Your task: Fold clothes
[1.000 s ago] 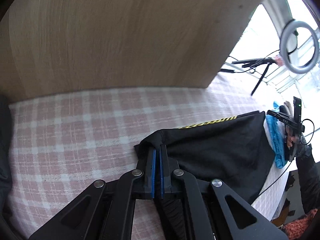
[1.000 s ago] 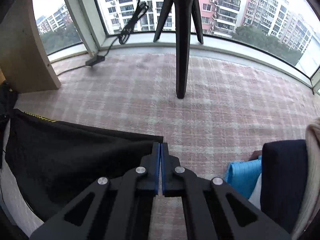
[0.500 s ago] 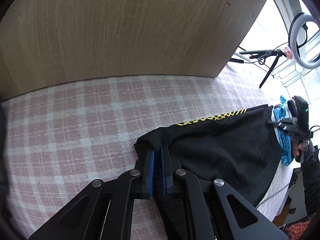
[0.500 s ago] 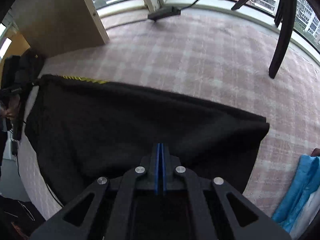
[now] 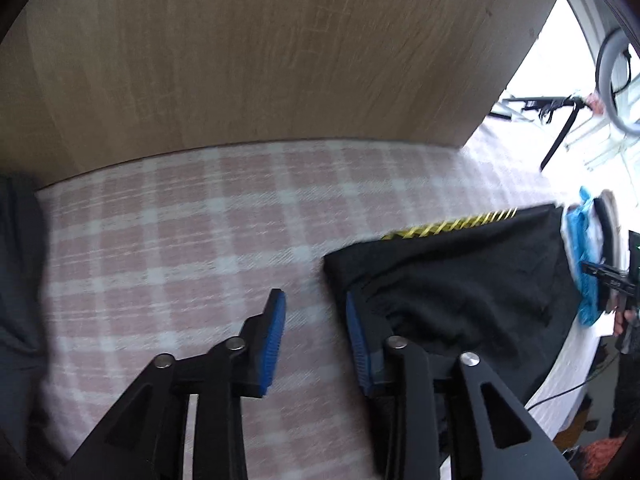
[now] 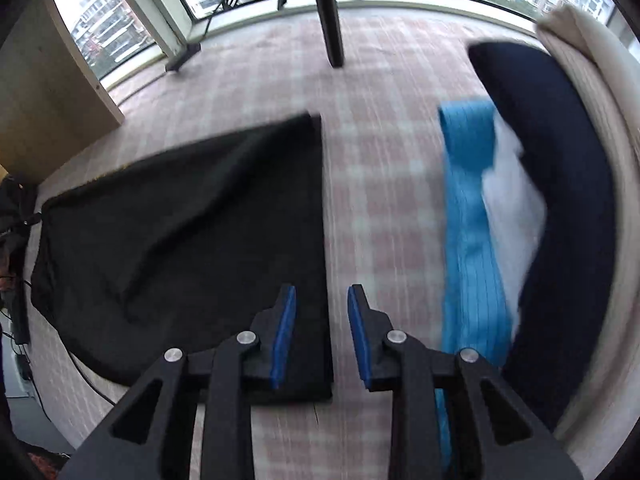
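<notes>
Black garment (image 6: 192,240) lies folded flat on the pink plaid worktop (image 6: 384,208), beside a stack of folded clothes (image 6: 520,200); left gripper (image 5: 314,334) and right gripper (image 6: 322,332) hover with jaws wide, empty, suggesting this fold is done.

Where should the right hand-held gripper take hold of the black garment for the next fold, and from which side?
Probably at the near right corner of the black garment, coming in from its straight right edge, over the bare checked cloth. That edge lies flat and clear, right beside the open right hand-held gripper, and the blue garment lies well apart.
</notes>
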Available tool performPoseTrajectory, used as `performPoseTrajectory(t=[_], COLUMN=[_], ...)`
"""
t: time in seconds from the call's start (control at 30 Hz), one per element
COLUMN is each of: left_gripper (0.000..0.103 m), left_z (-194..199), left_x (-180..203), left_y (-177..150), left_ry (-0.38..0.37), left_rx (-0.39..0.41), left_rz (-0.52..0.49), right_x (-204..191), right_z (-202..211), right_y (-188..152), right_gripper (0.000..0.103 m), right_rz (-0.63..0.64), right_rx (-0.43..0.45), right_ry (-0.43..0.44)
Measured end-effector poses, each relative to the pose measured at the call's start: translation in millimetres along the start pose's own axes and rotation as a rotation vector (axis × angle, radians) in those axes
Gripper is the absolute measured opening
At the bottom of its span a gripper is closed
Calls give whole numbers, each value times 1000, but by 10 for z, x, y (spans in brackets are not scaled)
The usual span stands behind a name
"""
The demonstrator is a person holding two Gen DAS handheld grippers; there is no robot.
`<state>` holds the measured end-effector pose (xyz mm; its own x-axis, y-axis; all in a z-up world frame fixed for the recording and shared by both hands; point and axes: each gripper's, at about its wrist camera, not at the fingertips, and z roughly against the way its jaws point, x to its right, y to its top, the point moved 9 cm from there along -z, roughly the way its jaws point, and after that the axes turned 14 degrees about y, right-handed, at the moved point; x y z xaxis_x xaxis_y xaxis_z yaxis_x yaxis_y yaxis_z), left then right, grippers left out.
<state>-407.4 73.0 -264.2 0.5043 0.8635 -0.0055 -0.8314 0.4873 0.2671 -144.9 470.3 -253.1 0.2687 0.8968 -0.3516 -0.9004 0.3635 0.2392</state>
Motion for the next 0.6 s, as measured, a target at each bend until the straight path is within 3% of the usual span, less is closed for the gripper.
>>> performPoseTrajectory(t=[0.1,0.23,0.3,0.4,0.5,0.6], left_gripper=[30,28,28,32,32,14], left_z=[112,438,600,706,551,385], left_x=[-87,275,719,1593,2479,3279], left_y=[-84,-40,42,224,360,287], left_ry=[75,42,27,-63,-155,-297], left_rx=[9,63,109,166,152,96], left_rz=[-26,-106,-223,-400,-547,-651], right_x=[27,64,71,66,60,38], right_z=[-32,-74,-106,-114,-109,-96], right_y=[-188,-438,-454,-436,-417,-401], right_gripper=[27,27,27,27,27,20], right_rz=[-22,-52,-64,-45,-29,-3], right_rx=[-7,-17,-17,-9,-3,5], right_ry=[-3,-8,14,17,14,-4])
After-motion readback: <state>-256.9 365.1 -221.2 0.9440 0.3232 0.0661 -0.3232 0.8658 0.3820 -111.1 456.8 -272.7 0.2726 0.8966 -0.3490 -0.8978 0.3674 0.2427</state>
